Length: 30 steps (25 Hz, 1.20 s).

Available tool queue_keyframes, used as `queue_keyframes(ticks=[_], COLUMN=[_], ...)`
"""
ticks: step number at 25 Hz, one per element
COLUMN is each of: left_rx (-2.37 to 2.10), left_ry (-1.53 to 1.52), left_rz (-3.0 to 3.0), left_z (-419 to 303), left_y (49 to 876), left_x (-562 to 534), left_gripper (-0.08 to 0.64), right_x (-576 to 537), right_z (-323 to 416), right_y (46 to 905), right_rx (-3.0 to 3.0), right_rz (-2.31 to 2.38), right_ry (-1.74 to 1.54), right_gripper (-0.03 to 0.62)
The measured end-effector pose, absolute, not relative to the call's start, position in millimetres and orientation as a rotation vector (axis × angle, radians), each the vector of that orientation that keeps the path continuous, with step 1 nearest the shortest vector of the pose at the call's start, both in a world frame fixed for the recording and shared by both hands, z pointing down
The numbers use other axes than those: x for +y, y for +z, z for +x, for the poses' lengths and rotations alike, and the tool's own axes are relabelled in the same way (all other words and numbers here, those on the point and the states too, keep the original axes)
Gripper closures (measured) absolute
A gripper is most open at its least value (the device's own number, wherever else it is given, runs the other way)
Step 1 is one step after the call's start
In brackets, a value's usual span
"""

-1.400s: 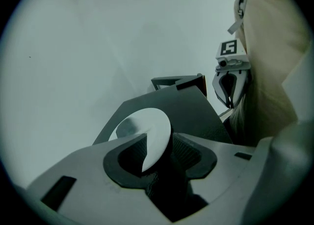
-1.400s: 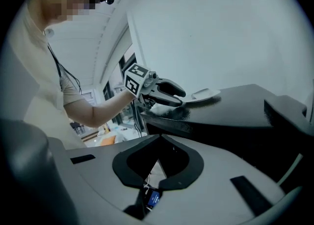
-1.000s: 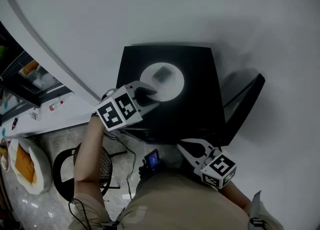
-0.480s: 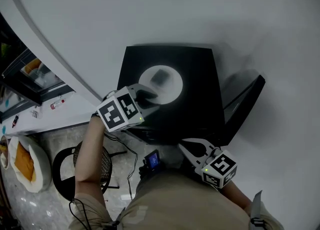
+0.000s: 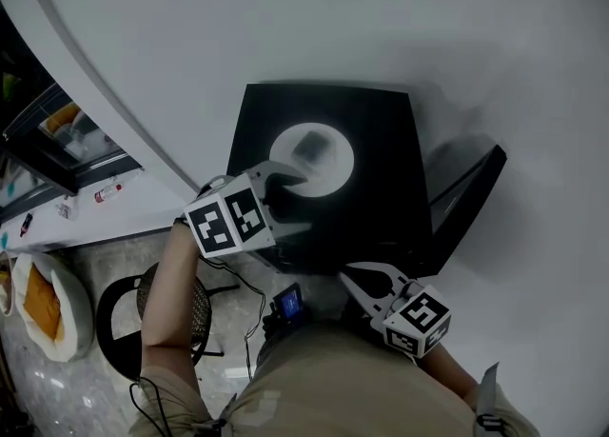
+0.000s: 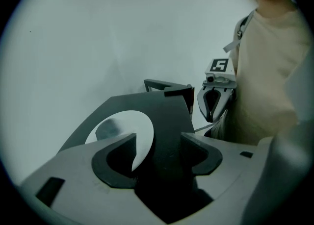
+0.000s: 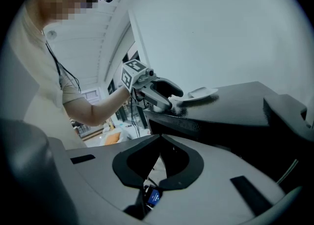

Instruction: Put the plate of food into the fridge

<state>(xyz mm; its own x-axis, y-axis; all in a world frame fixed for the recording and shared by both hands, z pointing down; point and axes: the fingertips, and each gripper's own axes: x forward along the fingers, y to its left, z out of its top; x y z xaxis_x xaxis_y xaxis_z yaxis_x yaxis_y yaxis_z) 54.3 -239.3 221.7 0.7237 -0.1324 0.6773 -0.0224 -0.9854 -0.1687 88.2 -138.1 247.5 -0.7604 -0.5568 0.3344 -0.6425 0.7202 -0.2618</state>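
A white plate [image 5: 311, 160] with a grey piece of food [image 5: 309, 147] lies on the flat top of a small black fridge [image 5: 381, 188]. My left gripper [image 5: 291, 201] is at the plate's near-left rim, and its jaws have just been opening. They now stand wide, with one finger [image 5: 285, 174] over the rim and nothing pressed between them. In the left gripper view the plate [image 6: 122, 123] lies just ahead of the left finger [image 6: 117, 151]. My right gripper [image 5: 364, 283] hangs shut and empty by the fridge's near edge. The fridge door [image 5: 466, 199] stands open at the right.
A small device with a blue screen [image 5: 290, 304] hangs at the person's waist. A round black stool [image 5: 152, 321] and an orange cushion [image 5: 43, 309] are on the floor at the left. A dark shelf unit [image 5: 52, 145] lines the left wall.
The left gripper's jaws have opened and let go of the plate's rim, and the gripper has drawn back a little toward the person. The plate stays on the fridge top. The right gripper has not moved.
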Motion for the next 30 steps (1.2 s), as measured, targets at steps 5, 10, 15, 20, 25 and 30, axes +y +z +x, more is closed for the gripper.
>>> queue_keyframes(ticks=[5, 10, 15, 20, 25, 30], left_rx=[0.121, 0.181, 0.181, 0.155, 0.164, 0.125], left_ry=[-1.149, -1.152, -1.128, -1.135, -1.14, -1.098], left_rz=[-2.842, -2.919, -2.958, -2.985, -2.944, -2.869], left_z=[54, 54, 52, 50, 50, 48], left_y=[227, 229, 227, 225, 227, 224], left_x=[-242, -247, -244, -234, -232, -221], left_gripper=[0.299, 0.301, 0.301, 0.302, 0.301, 0.301], right_x=[-135, -137, -138, -140, -141, -139], right_z=[79, 81, 83, 88, 86, 84], right_y=[248, 250, 250, 253, 252, 252], right_rx=[-2.697, -2.695, -2.694, -2.687, -2.695, -2.695], right_rz=[0.931, 0.95, 0.973, 0.984, 0.977, 0.969], right_ry=[0.528, 0.536, 0.549, 0.567, 0.56, 0.569], right_gripper=[0.569, 0.569, 0.569, 0.569, 0.569, 0.569])
